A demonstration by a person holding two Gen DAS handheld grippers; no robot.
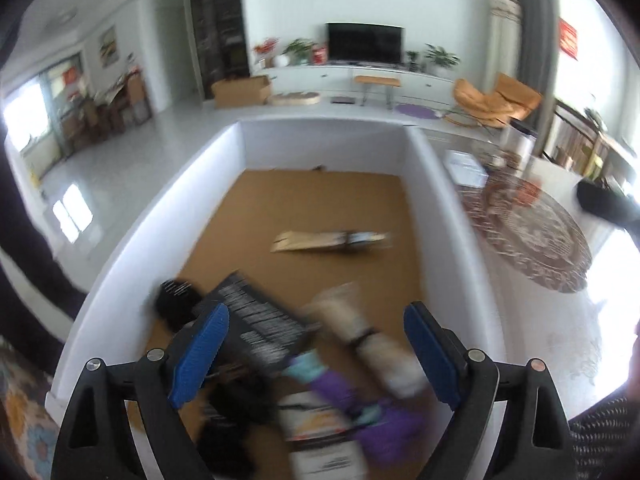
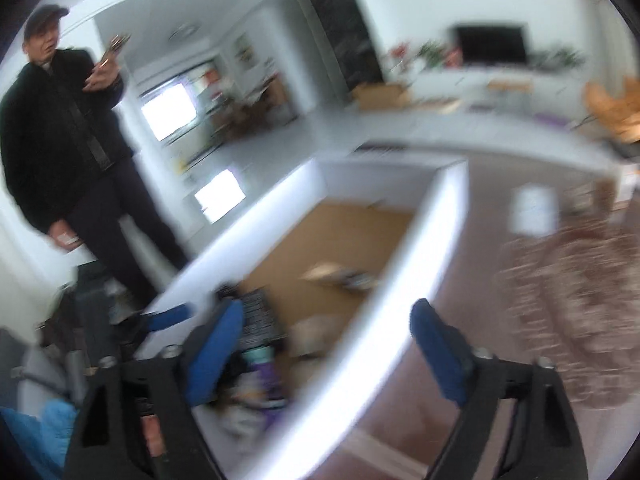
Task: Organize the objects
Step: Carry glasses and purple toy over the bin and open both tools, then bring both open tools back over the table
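Note:
A white-walled box [image 1: 132, 248] with a brown floor holds the objects. My left gripper [image 1: 316, 328] is open and empty above its near end. Below it lie a black box with white print [image 1: 256, 320], a beige roll with a black band [image 1: 368, 340], a purple and teal item [image 1: 332, 384] and a white packet [image 1: 316, 420]. A flat tan packet [image 1: 328, 240] lies alone mid-floor. My right gripper [image 2: 328, 320] is open and empty above the box's right wall [image 2: 384, 292]. The right wrist view is blurred; the black box [image 2: 258, 320] and tan packet [image 2: 340, 274] show inside.
The box stands on a table with a round patterned mat [image 1: 528, 228] and a white card [image 1: 466, 166] to its right. A man in black [image 2: 60, 128] stands left of the box holding a phone. A TV [image 1: 364, 42] and orange chair [image 1: 496, 100] are far behind.

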